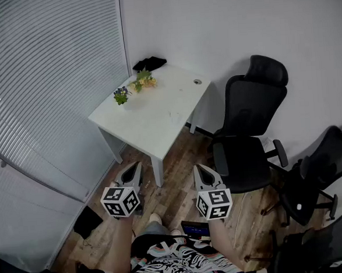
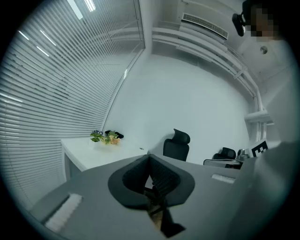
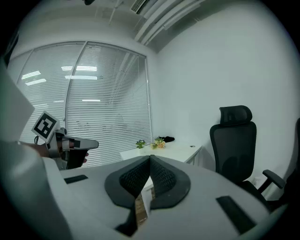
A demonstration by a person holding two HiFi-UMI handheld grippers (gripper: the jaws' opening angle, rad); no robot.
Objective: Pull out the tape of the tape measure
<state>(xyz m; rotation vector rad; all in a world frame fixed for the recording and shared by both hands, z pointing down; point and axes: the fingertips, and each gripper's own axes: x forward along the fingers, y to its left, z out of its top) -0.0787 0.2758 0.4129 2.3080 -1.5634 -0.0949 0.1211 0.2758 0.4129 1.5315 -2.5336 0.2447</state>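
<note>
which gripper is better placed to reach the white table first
Left, marginally. Both the left gripper and right gripper are shut, empty and short of the table; the left one's tip sits nearer its front corner. No tape measure is identifiable yet.

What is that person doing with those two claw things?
A person holds a left gripper and a right gripper, both shut with nothing between the jaws. They point toward a white table ahead, not touching it. On the table's far end lie small flower bunches and a black object. Black office chairs stand beside it. No tape measure shows yet.
</note>
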